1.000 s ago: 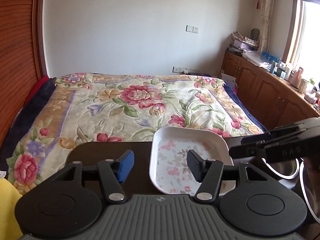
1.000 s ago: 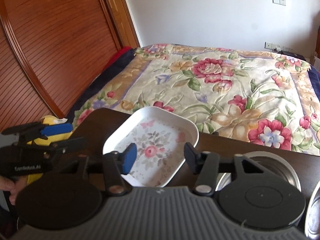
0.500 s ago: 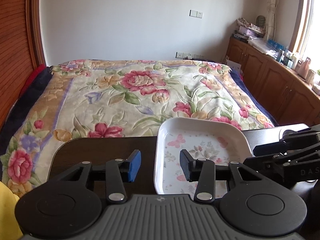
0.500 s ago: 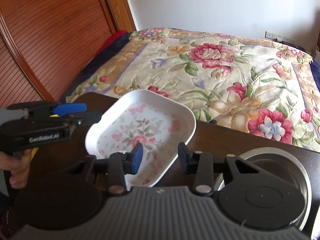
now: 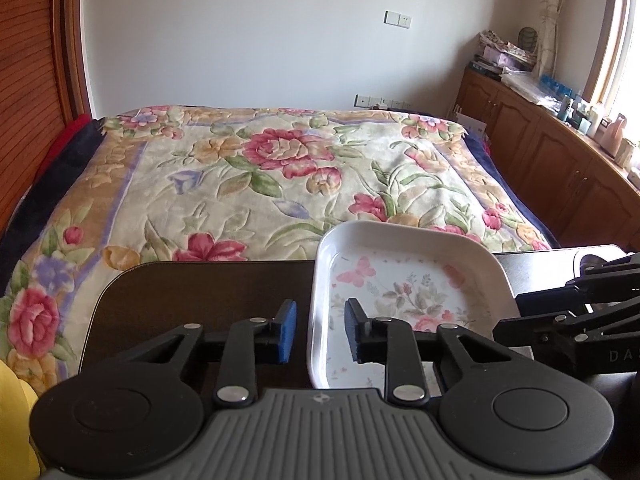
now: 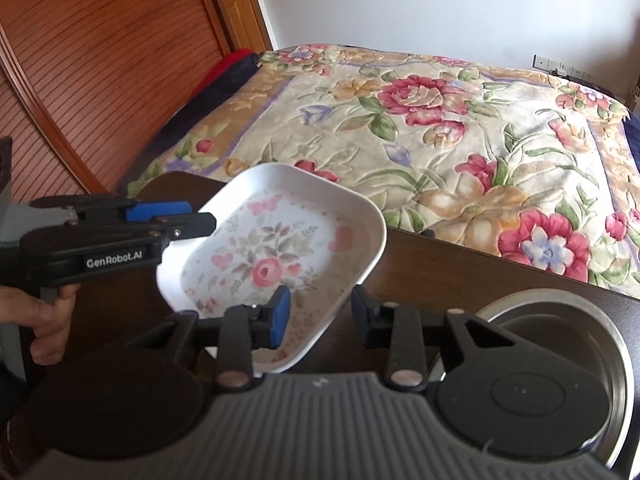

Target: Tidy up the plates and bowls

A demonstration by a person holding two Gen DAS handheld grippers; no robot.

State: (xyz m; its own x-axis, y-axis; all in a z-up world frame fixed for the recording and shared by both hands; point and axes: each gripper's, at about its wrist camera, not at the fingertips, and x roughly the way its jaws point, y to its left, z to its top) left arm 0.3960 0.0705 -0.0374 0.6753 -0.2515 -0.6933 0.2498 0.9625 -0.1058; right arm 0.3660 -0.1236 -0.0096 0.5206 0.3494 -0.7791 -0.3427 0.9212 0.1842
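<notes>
A white square plate [image 5: 408, 288] with rounded corners, a raised rim and a printed pattern of pink roses and butterflies is seen upright on the dark tabletop [image 5: 208, 292], near the edge that faces the bed. A round metal bowl [image 6: 560, 320] is seen close beside it, empty and upright.

The plate [image 6: 276, 256] looks like glossy white plastic with a printed flower pattern. The bench [image 5: 208, 292] is dark, smooth polished wood. The bowl [image 6: 560, 308] is shiny metal. The bed's blanket [image 5: 280, 172] is soft, embossed plush cloth.
</notes>
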